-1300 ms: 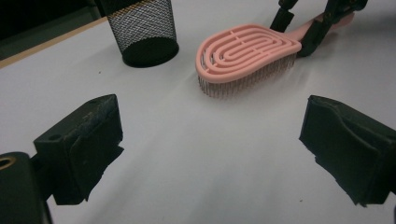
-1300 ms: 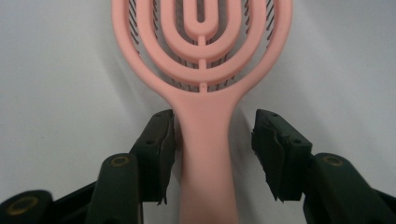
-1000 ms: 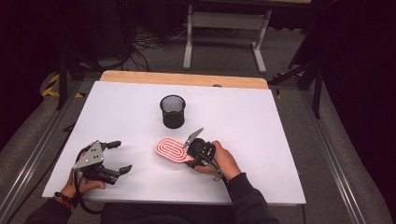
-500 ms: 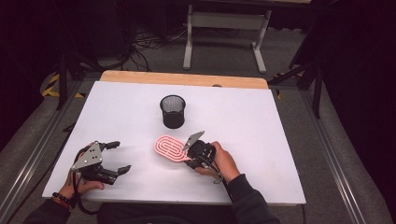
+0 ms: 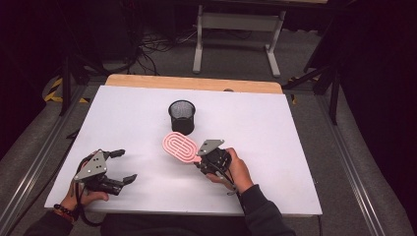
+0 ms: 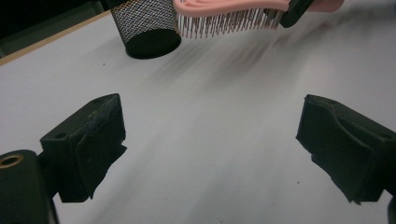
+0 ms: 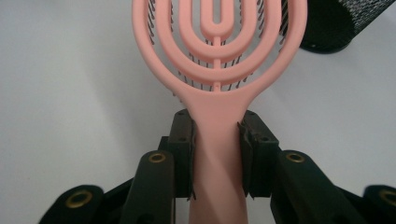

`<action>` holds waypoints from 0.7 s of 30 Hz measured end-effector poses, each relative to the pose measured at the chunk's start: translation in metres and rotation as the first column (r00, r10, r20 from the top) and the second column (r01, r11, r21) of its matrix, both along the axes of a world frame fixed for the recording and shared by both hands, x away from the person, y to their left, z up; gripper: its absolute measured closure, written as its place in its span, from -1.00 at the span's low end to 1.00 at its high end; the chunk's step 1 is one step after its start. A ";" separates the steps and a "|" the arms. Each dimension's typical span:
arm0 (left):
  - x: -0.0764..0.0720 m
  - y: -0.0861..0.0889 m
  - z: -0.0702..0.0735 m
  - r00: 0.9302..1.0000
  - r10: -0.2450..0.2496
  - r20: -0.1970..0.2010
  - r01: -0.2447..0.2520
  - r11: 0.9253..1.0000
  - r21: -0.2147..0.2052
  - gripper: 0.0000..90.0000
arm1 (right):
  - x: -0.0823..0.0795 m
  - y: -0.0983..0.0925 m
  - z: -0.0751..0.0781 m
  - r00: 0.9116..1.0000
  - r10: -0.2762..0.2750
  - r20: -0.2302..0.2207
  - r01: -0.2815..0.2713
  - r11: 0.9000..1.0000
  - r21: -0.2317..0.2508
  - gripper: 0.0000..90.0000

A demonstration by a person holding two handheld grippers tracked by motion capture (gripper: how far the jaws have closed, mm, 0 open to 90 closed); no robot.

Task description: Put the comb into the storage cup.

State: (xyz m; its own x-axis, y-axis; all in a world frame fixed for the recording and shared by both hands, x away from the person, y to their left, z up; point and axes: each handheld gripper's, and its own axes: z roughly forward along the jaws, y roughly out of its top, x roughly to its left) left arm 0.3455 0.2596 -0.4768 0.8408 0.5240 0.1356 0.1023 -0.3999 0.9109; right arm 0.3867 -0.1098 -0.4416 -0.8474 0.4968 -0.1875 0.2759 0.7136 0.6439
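Hairbrush (image 7: 218, 60) handle between right gripper (image 7: 217, 154) pads

A white table (image 5: 275, 128) with a wooden far edge is standing on grey floor (image 5: 236, 64). Behind it, a pale metal stand (image 5: 236, 22) and black cables (image 5: 157, 42) are sitting in dim light.

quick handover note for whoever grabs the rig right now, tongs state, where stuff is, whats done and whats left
Right tongs: shut on the pink hairbrush at its handle, brush off the table, bristles down.
Left tongs: open, holding nothing, low over the white table near its front left corner.
Black mesh cup: upright, just beyond the brush head.
Done: brush gripped and lifted.
Left: probably bring the brush to the cup, then release.
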 end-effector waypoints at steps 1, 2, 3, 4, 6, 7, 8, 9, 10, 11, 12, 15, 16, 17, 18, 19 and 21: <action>0.000 0.000 0.000 1.000 0.001 -0.001 -0.001 1.000 0.003 -0.81 | -0.001 -0.001 0.001 1.000 0.000 0.015 0.000 1.000 0.012 0.54; -0.001 0.000 -0.001 1.000 0.004 0.000 -0.004 1.000 0.004 -0.81 | -0.002 -0.002 0.002 1.000 -0.002 0.027 0.001 1.000 0.028 0.54; -0.001 0.001 -0.001 1.000 0.008 0.000 -0.008 1.000 0.003 -0.81 | -0.003 -0.003 0.004 0.999 -0.010 0.045 0.008 0.999 0.038 0.54; -0.001 0.001 0.000 1.000 0.010 -0.001 -0.010 1.000 0.001 -0.81 | -0.004 -0.003 0.006 0.998 -0.016 0.058 0.013 0.999 0.051 0.54; -0.002 0.002 0.000 1.000 0.014 -0.001 -0.014 1.000 -0.003 -0.81 | -0.005 -0.005 0.009 0.996 -0.029 0.080 0.022 0.997 0.078 0.54; -0.002 0.003 0.000 1.000 0.015 0.000 -0.015 1.000 -0.003 -0.81 | -0.006 -0.005 0.010 0.996 -0.032 0.088 0.024 0.996 0.090 0.54; -0.002 0.003 0.000 1.000 0.016 -0.001 -0.016 1.000 -0.003 -0.81 | -0.007 -0.005 0.011 0.995 -0.036 0.093 0.027 0.995 0.101 0.54; -0.002 0.004 0.000 1.000 0.017 -0.001 -0.017 1.000 -0.004 -0.81 | -0.007 -0.006 0.013 0.994 -0.038 0.102 0.026 0.993 0.111 0.54; -0.002 0.004 0.000 1.000 0.019 -0.002 -0.019 1.000 -0.008 -0.81 | -0.008 -0.006 0.014 0.992 -0.045 0.114 0.031 0.992 0.123 0.54; -0.002 0.004 0.000 1.000 0.019 0.000 -0.019 1.000 -0.010 -0.81 | -0.009 -0.007 0.015 0.991 -0.053 0.126 0.036 0.990 0.137 0.54; -0.003 0.005 0.001 1.000 0.025 0.009 -0.025 1.000 -0.015 -0.77 | -0.010 -0.008 0.017 0.989 -0.059 0.137 0.038 0.987 0.154 0.54; -0.003 0.006 0.001 1.000 0.024 0.005 -0.024 1.000 -0.017 -0.77 | -0.011 -0.009 0.018 0.986 -0.064 0.154 0.036 0.984 0.173 0.54; -0.003 0.007 0.001 1.000 0.026 0.004 -0.025 1.000 -0.018 -0.77 | -0.012 -0.010 0.018 0.986 -0.064 0.156 0.035 0.983 0.178 0.54; -0.003 0.007 0.001 1.000 0.025 0.003 -0.025 1.000 -0.018 -0.77 | -0.012 -0.011 0.019 0.983 -0.069 0.168 0.037 0.981 0.189 0.54; -0.003 0.007 0.001 1.000 0.025 0.003 -0.025 1.000 -0.018 -0.77 | -0.013 -0.012 0.020 0.982 -0.072 0.174 0.037 0.980 0.197 0.54; -0.003 0.007 0.001 1.000 0.026 0.004 -0.026 1.000 -0.017 -0.77 | -0.013 -0.012 0.020 0.982 -0.072 0.174 0.037 0.980 0.197 0.54; -0.003 0.007 0.001 1.000 0.027 0.004 -0.027 1.000 -0.016 -0.77 | -0.014 -0.014 0.021 0.978 -0.081 0.191 0.040 0.977 0.209 0.54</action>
